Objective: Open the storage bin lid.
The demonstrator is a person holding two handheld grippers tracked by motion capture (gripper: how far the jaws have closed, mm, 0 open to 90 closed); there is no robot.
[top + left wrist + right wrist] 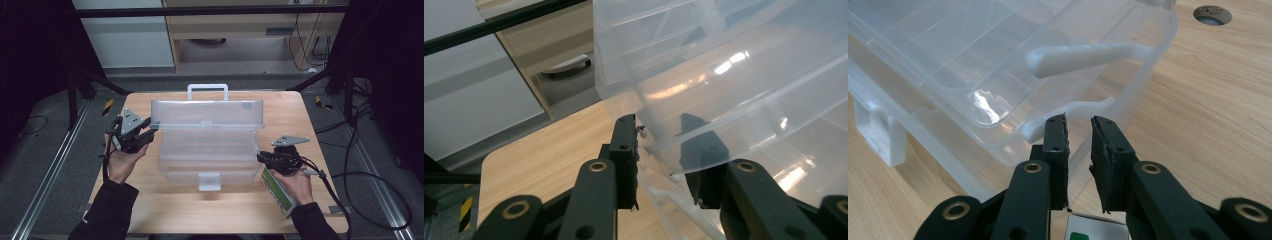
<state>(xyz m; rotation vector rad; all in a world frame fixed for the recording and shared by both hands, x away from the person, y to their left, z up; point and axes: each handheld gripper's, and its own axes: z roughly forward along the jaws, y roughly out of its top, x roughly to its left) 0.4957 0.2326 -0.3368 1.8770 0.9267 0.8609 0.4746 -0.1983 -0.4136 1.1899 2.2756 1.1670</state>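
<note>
Wooden table (pixel 165 205), centre frame: clear plastic toolbox (pixel 207 150), long axis left-right, lid (pixel 207 114) raised at back. Left gripper (pixel 142 131) nearer, jaws straddling lid's left corner, can't tell if pinching. Right gripper (pixel 261 158) narrowly parted, empty, beside box's right end.

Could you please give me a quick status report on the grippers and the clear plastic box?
Left gripper closed on box lid's left edge. Right gripper beside box, jaws slightly apart, nothing held. Lid up. Nothing in the way.
</note>
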